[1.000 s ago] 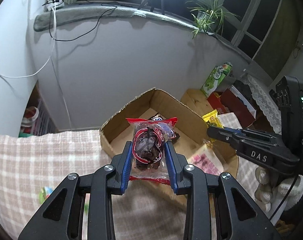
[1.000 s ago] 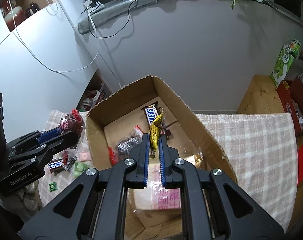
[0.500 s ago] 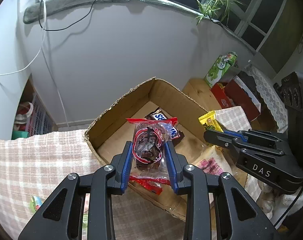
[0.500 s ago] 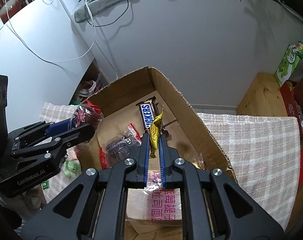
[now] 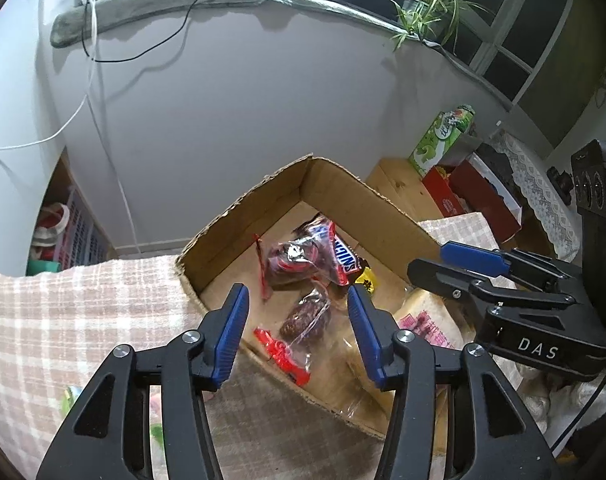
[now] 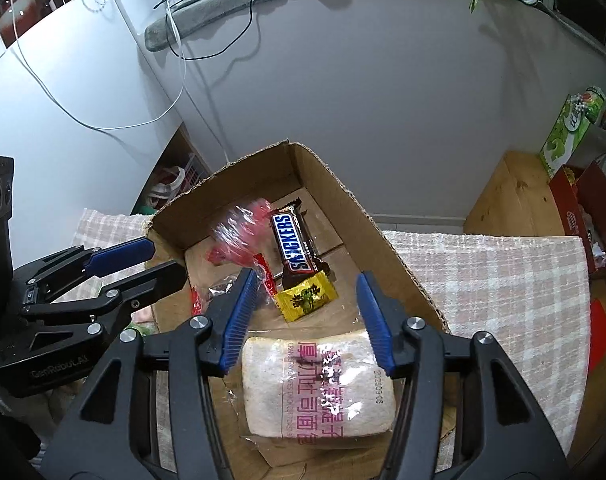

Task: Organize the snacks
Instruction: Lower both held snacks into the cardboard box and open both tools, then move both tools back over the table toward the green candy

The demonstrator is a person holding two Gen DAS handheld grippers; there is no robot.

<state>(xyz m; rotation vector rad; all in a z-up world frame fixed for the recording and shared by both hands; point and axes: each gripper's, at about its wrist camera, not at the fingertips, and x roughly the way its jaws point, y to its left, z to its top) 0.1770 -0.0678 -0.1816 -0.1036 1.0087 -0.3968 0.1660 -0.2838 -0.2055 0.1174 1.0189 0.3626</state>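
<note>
The Snickers bar (image 6: 297,246) lies flat on the floor of the cardboard box (image 6: 327,184), its long axis running from about 11 o'clock to 5 o'clock in the right wrist view, the printed name reading down toward 5. Touching its lower end is one yellow candy packet (image 6: 307,296), turned slightly askew. At 10 o'clock from the bar a red-and-clear snack bag (image 6: 239,232) shows as a blur, so whether it rests on the floor or is in mid-air cannot be told. In the left wrist view that same bag (image 5: 293,258) overlaps the bar, and a second clear packet with dark pieces (image 5: 305,316) lies just below it, long axis toward 1 o'clock. One wrapped bread loaf (image 6: 317,388) fills the near end of the box, its long side across from 9 to 3 o'clock.

So the box holds five snacks: one bar, one yellow packet, two clear bags, one loaf.

The left gripper (image 5: 297,326) is spread wide above the near box edge, holding nothing. The right gripper (image 6: 309,312) is likewise wide apart over the loaf, empty.

The box stands on a checked cloth (image 6: 503,280).
</note>
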